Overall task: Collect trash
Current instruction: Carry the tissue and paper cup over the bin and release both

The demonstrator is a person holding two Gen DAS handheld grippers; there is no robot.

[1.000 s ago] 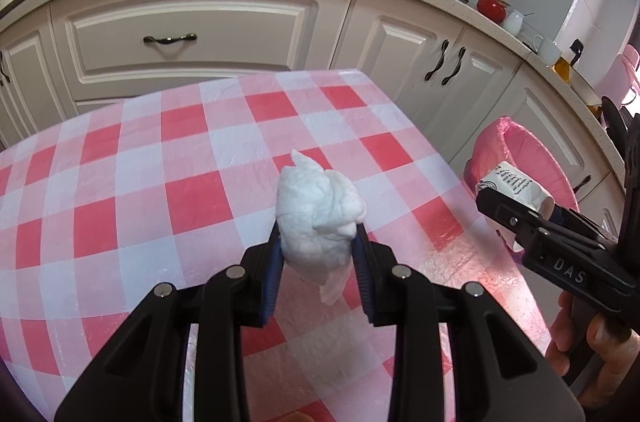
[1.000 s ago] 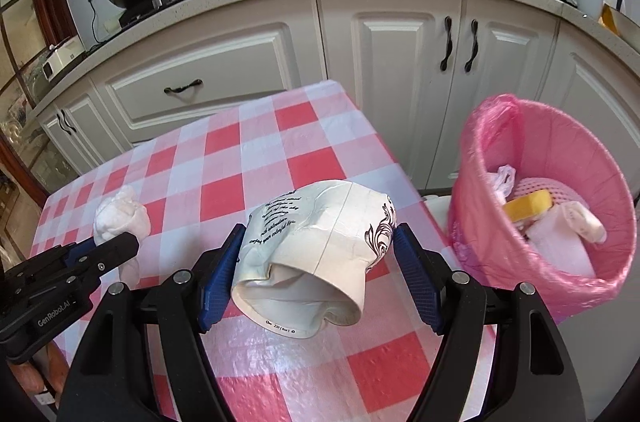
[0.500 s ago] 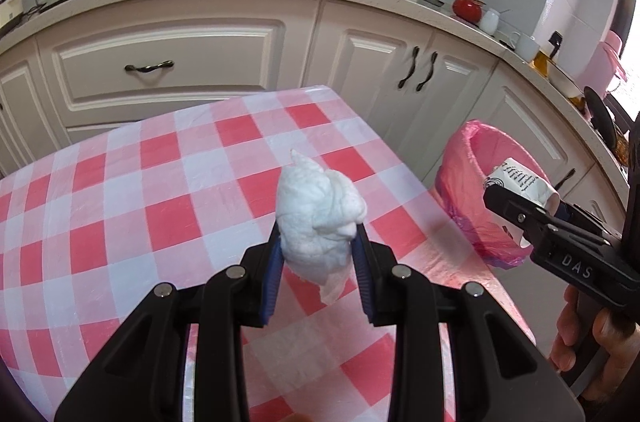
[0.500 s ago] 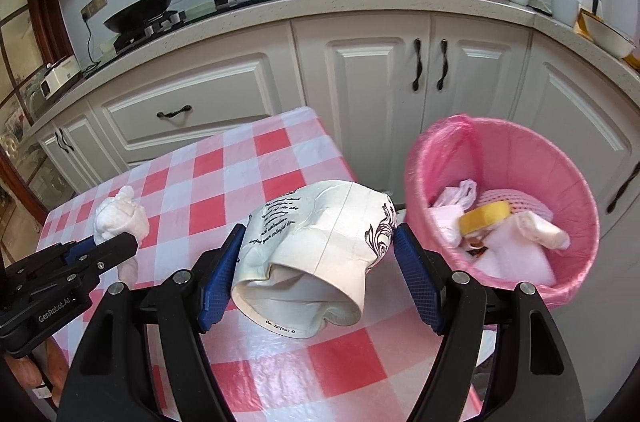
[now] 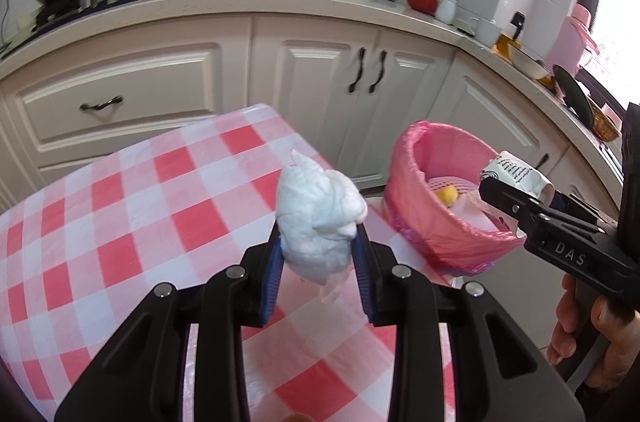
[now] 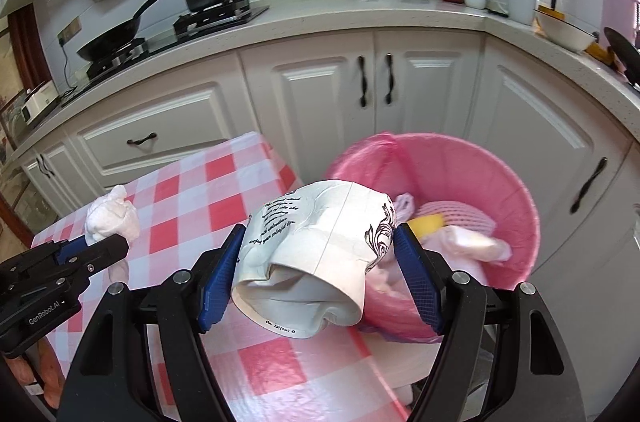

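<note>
Two loads at once, and that is my worry. My left gripper [image 5: 318, 246] has its jaws clenched on a wad of white tissue [image 5: 318, 218], which hangs over the checked surface [image 5: 132, 218], well short of the pink bin [image 5: 404, 222]. My right gripper [image 6: 320, 258] has its jaws spread wide but pressed against a crushed paper cup [image 6: 316, 246], and from the right wrist view the cup sits just at the near rim of the bin, not clearly over the opening. If I let go of the cup now, I judge it could clip the rim and tumble to the floor between the surface and the bin. The cup is dented and springy, so it may pop sideways on release. The tissue is light with a loose tail; it could cling to a pad. Both grippers crowd toward one bin, so a knock between them is possible.
</note>
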